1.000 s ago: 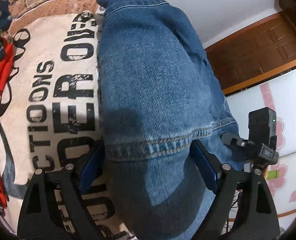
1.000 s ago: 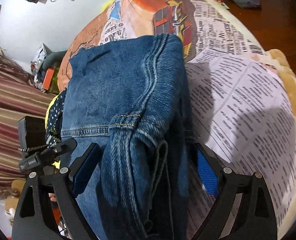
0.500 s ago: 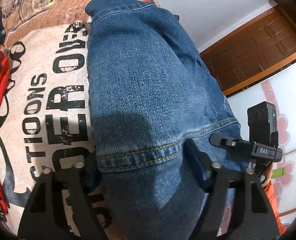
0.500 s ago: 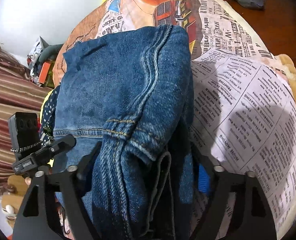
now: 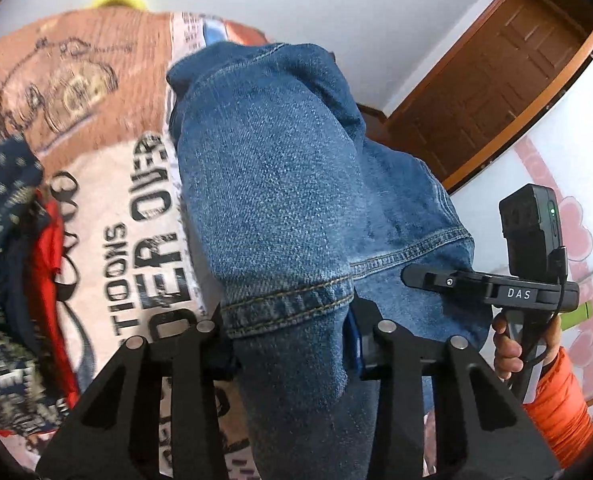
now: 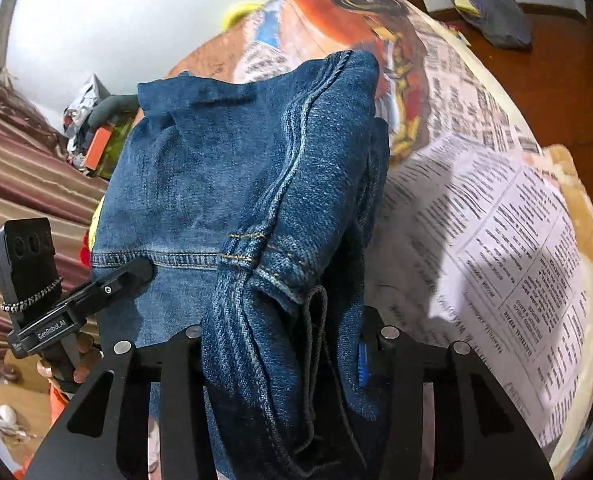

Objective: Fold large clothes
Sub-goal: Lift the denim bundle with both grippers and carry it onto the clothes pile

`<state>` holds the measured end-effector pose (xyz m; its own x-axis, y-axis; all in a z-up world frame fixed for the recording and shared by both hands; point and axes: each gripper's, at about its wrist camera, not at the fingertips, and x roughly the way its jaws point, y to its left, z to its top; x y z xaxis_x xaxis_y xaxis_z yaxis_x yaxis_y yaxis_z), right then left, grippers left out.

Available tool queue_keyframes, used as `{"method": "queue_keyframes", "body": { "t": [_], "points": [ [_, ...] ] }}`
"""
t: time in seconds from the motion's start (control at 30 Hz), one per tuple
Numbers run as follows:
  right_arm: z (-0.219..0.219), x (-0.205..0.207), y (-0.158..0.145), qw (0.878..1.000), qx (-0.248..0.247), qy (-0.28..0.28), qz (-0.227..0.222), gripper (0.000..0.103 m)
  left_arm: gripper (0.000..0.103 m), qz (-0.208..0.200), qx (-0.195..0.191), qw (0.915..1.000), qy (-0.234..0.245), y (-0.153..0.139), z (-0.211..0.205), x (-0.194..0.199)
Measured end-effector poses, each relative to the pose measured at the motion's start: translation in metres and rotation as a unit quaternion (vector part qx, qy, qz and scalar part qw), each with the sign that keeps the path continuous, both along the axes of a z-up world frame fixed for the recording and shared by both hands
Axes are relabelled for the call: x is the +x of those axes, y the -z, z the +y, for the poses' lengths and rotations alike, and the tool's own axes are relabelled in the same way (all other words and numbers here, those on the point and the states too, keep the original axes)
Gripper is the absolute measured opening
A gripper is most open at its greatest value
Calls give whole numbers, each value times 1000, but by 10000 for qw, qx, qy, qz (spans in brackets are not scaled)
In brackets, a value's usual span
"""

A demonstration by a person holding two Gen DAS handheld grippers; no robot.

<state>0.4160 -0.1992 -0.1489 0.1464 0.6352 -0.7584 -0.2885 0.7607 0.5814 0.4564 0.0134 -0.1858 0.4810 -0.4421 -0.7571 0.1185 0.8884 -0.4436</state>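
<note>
Jeans: blue denim pair [image 5: 280, 200], folded over, lying on the bedspread w/ newspaper and vintage-car print [image 6: 508, 216], near end bunched up off it. L gripper [image 5: 288, 324], black w/ blue pads, has just been closing its jaws; they're now pinched onto the stitched hem fold on the L side of the jeans, denim pressed between the pads. R gripper [image 6: 284, 344], same build, has likewise just been closing and now clamps the seam-side bundle on the R edge of the jeans, incl. a dark inner layer hanging there. Both jaws roughly a third open, filled w/ cloth. Seen from each wrist cam, the other gripper sits just beside the jeans, held by a hand [image 5: 508, 348] w/ orange sleeve [image 5: 556, 404]. Left of the jeans: pile of clothes, red and navy dotted [image 5: 12, 240]. Beyond the jeans: white wall [image 5: 336, 0], brown wooden door [image 5: 492, 92].
</note>
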Motion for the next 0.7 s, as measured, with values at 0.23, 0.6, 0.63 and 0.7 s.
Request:
{"method": "queue_keyframes", "body": {
  "t": [0.23,0.6,0.63,0.7],
  "points": [
    [33,-8,-44,9987,80,-184,-463,40,39,-439,10,9989,-154,-47,35,-30],
    [109,-20,-87,9929,258,-584,-1002,40,39,-970,90,9935,-591,-107,120,-71],
    [114,-20,-87,9926,268,-610,-1017,40,39,-983,99,9931,-634,-110,127,-74],
    [130,-21,-86,9917,300,-685,-1047,40,39,-1007,137,9922,-718,-114,143,-79]
  ]
}}
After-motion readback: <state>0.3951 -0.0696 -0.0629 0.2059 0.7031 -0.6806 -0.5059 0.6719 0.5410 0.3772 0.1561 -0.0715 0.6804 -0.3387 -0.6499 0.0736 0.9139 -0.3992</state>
